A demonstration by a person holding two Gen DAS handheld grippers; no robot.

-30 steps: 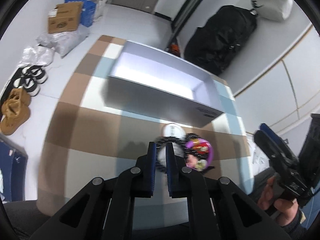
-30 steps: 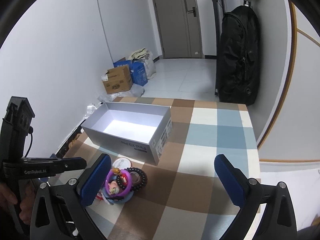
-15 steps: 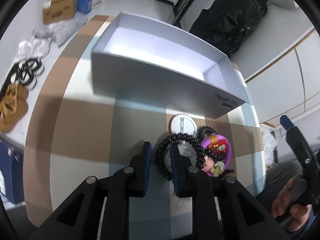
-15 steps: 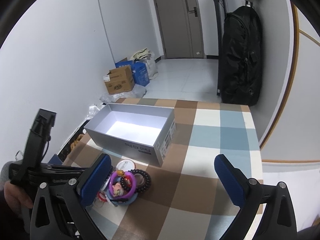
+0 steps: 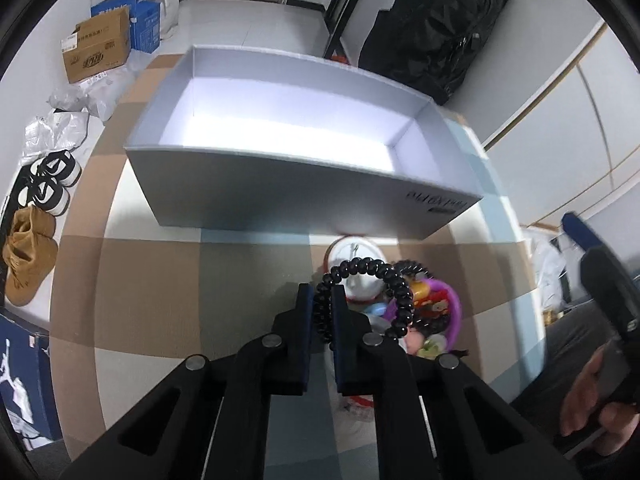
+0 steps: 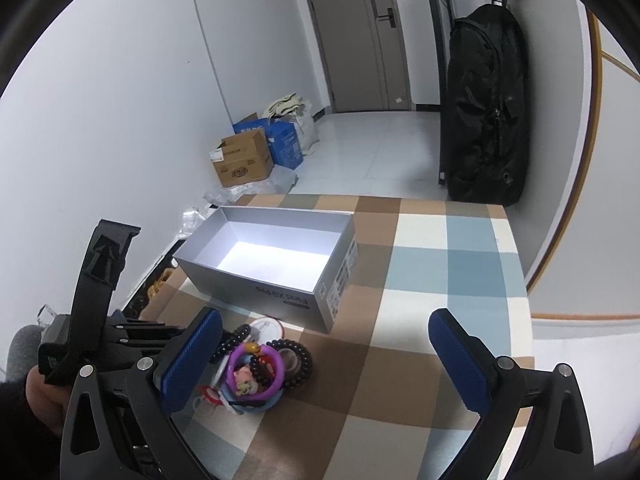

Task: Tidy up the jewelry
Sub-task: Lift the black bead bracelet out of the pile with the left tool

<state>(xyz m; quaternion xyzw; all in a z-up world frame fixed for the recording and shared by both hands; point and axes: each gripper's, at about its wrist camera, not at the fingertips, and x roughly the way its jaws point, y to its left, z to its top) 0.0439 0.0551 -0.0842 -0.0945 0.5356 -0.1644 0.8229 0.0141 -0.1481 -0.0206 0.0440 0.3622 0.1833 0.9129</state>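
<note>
Checked cloth covers the table [image 6: 452, 280], and its right half lies bare from the box to the far and right edges. Near the left edge stands an open grey box [image 5: 304, 184] with nothing inside; the printing on its near wall reads upside down, roughly "Find X8 Pro", and small labels on its end wall are too fine to read. Just in front of the box sits the jewelry pile [image 6: 260, 368] — a purple ring, dark beads, a white round piece. The left tool [image 5: 322, 312] has just been closing and is clamped on a black bead bracelet [image 5: 362, 272], whose loop arches over the pile. The right tool [image 6: 324, 364] stands wide apart with nothing between its blue pads, above the table's near edge. Beyond the left edge, on the floor, shoes [image 5: 48, 184] and a cardboard carton [image 5: 96, 50] with an unreadable logo — close to the wall.
</note>
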